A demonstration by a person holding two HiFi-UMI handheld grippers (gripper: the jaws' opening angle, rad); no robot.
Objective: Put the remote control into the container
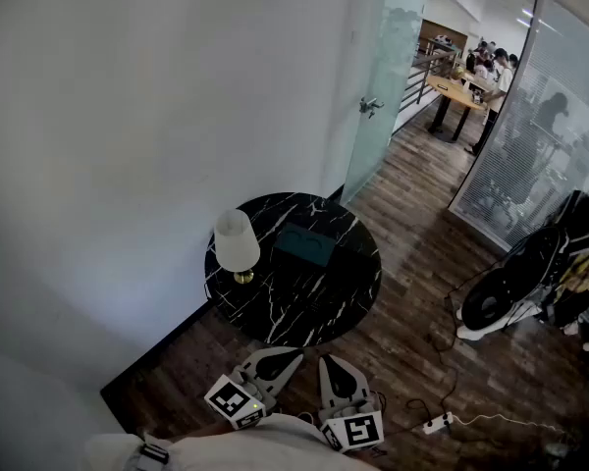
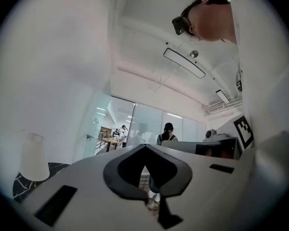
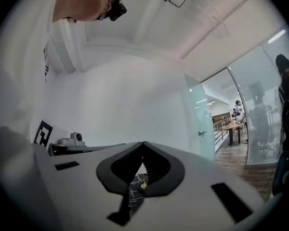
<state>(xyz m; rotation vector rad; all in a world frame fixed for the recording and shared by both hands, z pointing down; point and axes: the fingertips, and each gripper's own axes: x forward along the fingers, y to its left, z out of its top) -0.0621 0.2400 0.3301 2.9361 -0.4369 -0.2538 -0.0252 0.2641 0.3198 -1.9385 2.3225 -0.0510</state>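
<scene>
White-shaded brass lamp (image 1: 237, 244) blocks round black marble table (image 1: 319, 307) left; dark rectangular container (image 1: 304, 246) far-centre; near and right top open.

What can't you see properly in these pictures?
- The remote control: not made out in any view; the head view is too far and dark.
- Inside of the container: head view, too small and dark.
- The table: in the gripper views, the left claw and right claw block most of it.

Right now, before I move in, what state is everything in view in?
Left gripper: shut, empty.
Right gripper: shut, empty.
White-shaded brass-footed lamp: upright, seems unlit.
Dark teal rectangular container: resting on the round black marble table, contents unclear.
Frosted glass door: appears open.
</scene>
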